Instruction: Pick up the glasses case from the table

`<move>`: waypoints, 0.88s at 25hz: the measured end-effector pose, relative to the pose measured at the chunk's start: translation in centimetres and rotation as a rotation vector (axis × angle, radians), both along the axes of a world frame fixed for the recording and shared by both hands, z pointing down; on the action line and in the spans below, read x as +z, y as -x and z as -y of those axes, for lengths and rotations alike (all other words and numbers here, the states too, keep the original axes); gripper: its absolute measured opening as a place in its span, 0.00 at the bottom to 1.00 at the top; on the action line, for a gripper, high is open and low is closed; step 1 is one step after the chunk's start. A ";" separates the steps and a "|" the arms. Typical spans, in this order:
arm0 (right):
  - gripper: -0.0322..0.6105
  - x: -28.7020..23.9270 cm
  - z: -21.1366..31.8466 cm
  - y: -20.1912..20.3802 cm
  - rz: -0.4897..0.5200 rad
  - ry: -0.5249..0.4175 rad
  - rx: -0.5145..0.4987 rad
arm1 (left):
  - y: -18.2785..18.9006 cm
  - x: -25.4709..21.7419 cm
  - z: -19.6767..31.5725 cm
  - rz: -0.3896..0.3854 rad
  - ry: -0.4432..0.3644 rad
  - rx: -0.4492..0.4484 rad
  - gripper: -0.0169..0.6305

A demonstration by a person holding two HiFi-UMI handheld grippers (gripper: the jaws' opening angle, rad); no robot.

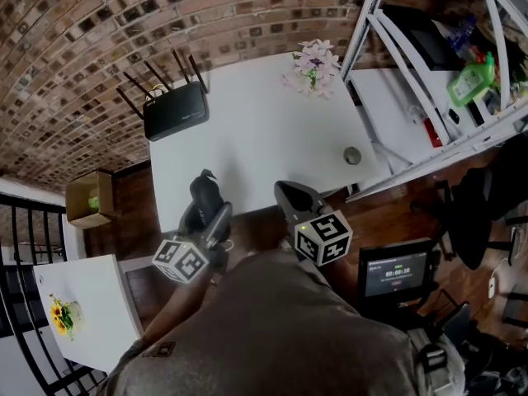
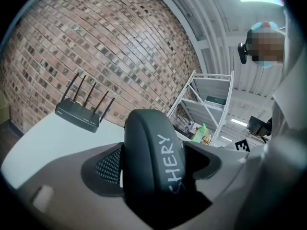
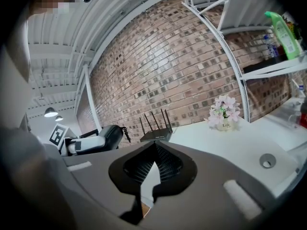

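The glasses case (image 2: pixel 152 157) is dark grey with pale lettering and stands on end between the jaws of my left gripper (image 2: pixel 153 186), which is shut on it. In the head view the case (image 1: pixel 203 190) is held over the near edge of the white table (image 1: pixel 264 130), with the left gripper (image 1: pixel 200 211) below it. My right gripper (image 1: pixel 295 198) sits just to the right, at the same table edge, shut and empty. Its tips meet in the right gripper view (image 3: pixel 154 146), where the case (image 3: pixel 109 135) also shows at the left.
A black router (image 1: pixel 175 110) with several antennas stands at the table's back left. A pot of pink flowers (image 1: pixel 313 66) is at the back, and a small round grey object (image 1: pixel 352 155) lies near the right edge. A white metal shelf (image 1: pixel 462 81) stands to the right.
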State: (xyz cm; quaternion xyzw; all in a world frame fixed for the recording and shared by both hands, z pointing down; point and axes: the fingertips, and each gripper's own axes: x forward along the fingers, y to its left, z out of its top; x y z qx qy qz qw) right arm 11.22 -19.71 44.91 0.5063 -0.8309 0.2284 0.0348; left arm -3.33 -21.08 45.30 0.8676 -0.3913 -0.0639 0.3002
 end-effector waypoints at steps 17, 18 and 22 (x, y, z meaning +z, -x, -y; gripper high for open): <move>0.06 0.4 -0.5 0.0 0.007 0.003 0.011 | -0.4 0.5 -0.5 0.003 0.017 0.019 0.62; 0.06 0.4 -0.6 0.0 0.009 0.004 0.011 | -0.4 0.5 -0.6 0.004 0.019 0.019 0.62; 0.06 0.5 -0.6 0.0 0.013 0.004 0.008 | -0.5 0.8 -0.7 0.005 0.021 0.021 0.62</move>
